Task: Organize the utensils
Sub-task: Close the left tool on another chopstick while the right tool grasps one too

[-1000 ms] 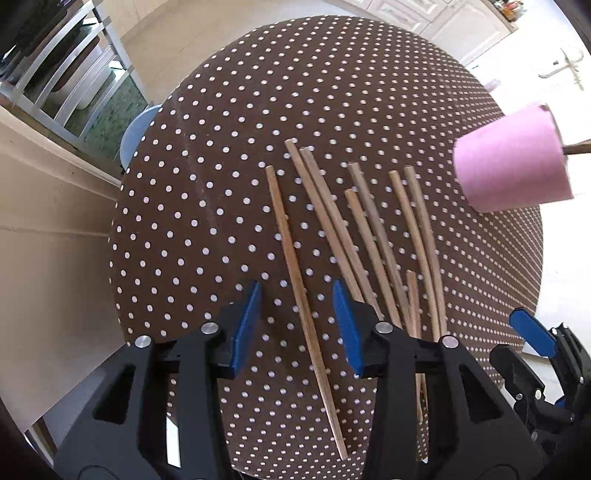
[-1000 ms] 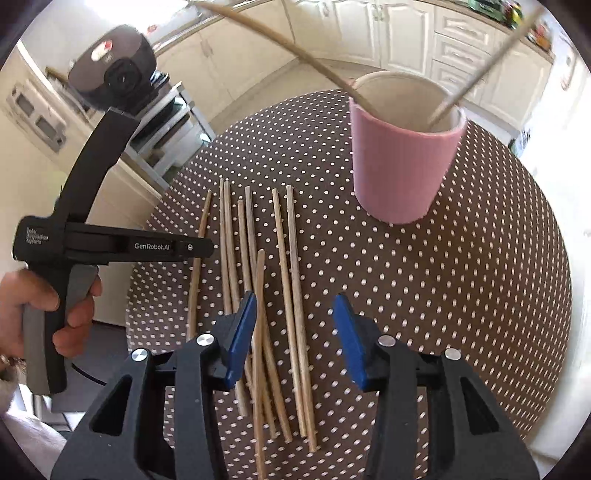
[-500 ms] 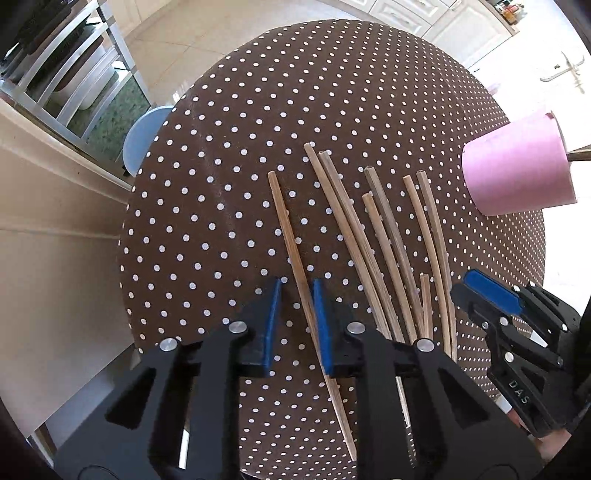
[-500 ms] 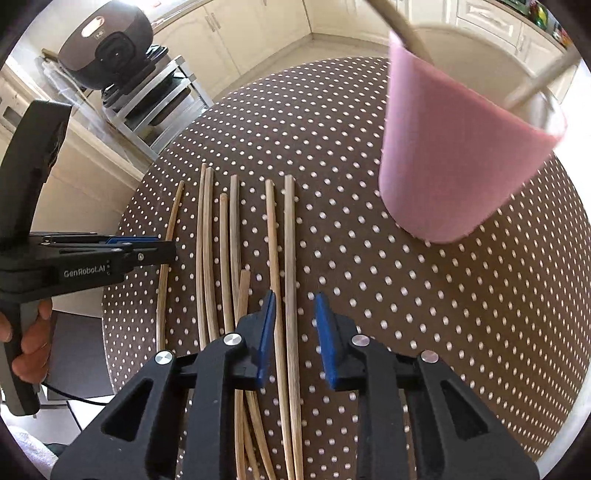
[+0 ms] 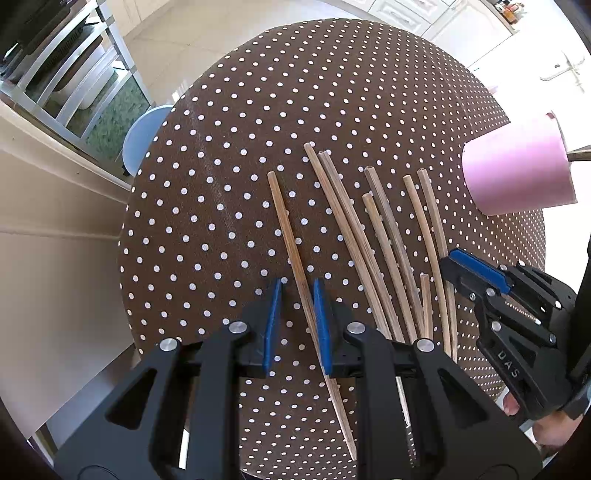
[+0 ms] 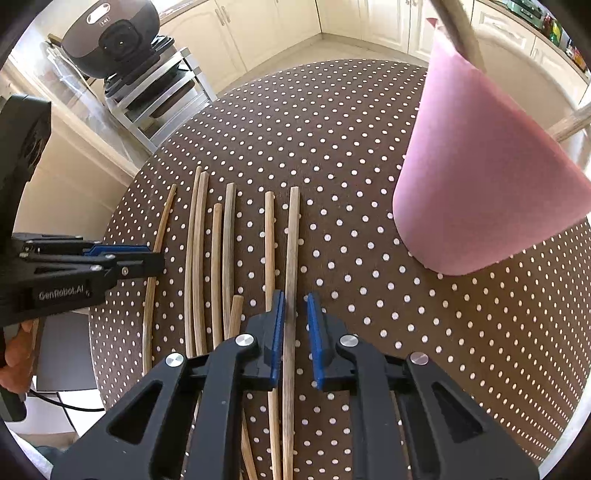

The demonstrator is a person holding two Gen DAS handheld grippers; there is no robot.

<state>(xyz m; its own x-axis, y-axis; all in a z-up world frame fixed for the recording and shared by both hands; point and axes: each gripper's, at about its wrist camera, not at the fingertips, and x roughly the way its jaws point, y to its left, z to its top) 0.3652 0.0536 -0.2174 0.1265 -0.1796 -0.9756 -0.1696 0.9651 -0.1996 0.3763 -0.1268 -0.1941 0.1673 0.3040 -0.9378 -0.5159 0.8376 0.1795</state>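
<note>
Several thin wooden sticks lie side by side on the brown polka-dot table (image 5: 258, 110). My left gripper (image 5: 296, 286) straddles the leftmost stick (image 5: 286, 229). Its jaws stand narrow; the stick leans on the right pad and a gap shows at the left pad. My right gripper (image 6: 295, 297) is over the rightmost stick (image 6: 293, 229). Its jaws are closing with that stick between them, and a small gap is left at the right pad. A pink cup (image 6: 480, 184) with two sticks in it stands at the right; the left wrist view has the cup (image 5: 517, 166) too.
Each gripper appears in the other's view, the right gripper (image 5: 476, 266) and the left gripper (image 6: 147, 258), each with a person's hand behind it. A metal rack (image 5: 55, 74) and a blue stool (image 5: 140, 136) stand beyond the table's left edge. A dark appliance (image 6: 110, 33) tops the rack.
Both pairs of jaws have narrowed around a stick. My right gripper has come down and forward over the rightmost sticks, so the cup looks larger. The left gripper has kept its place.
</note>
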